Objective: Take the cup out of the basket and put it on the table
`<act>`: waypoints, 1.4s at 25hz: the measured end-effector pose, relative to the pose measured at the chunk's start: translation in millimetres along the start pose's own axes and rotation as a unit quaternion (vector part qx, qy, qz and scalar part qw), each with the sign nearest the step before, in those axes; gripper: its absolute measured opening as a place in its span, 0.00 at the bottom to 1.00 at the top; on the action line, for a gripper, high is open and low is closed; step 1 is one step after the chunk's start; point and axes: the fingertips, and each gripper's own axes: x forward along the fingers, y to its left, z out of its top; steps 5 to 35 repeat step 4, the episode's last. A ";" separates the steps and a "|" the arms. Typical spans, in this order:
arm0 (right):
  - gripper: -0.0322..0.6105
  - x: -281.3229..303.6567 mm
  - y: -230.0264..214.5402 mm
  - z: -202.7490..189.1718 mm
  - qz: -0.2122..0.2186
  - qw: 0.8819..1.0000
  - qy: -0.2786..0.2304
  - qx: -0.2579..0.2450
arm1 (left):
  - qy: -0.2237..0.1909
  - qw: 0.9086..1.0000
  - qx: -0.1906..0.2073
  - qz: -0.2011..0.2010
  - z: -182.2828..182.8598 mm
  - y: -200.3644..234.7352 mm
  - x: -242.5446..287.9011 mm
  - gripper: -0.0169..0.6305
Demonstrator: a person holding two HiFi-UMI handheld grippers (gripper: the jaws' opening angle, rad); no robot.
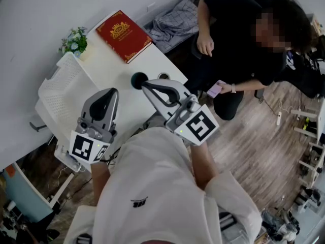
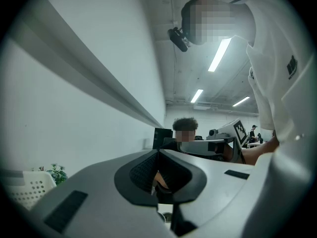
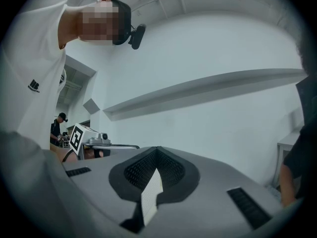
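Note:
The white lattice basket (image 1: 60, 91) stands at the left end of the white table (image 1: 134, 108); no cup shows inside it. A dark round object (image 1: 138, 79), which may be the cup, sits on the table right at the tip of my right gripper (image 1: 145, 85). Whether they touch I cannot tell. That gripper is shut with nothing between its pads (image 3: 157, 151), and its own view points up at a wall. My left gripper (image 1: 112, 92) hovers beside the basket's right edge, its tips also together (image 2: 158, 151) and holding nothing.
A red book (image 1: 124, 35) and a small potted plant (image 1: 75, 41) lie at the table's far end. A cable hole (image 1: 163, 77) is near the right edge. A seated person in black (image 1: 238, 39) with a phone is close to the table's right side.

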 end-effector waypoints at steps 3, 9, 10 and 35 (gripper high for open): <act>0.07 -0.1 1.1 -1.1 0.000 1.000 0.001 -0.003 | 0.000 1.000 0.001 0.000 -0.3 -0.8 -0.6 0.05; 0.07 -0.2 1.4 -1.4 0.000 1.000 0.001 -0.004 | 0.000 1.000 0.001 -0.001 -0.4 -1.0 -0.6 0.05; 0.07 -0.2 1.4 -1.4 0.000 1.000 0.001 -0.004 | 0.000 1.000 0.001 -0.001 -0.4 -1.0 -0.6 0.05; 0.07 -0.2 1.4 -1.4 0.000 1.000 0.001 -0.004 | 0.000 1.000 0.001 -0.001 -0.4 -1.0 -0.6 0.05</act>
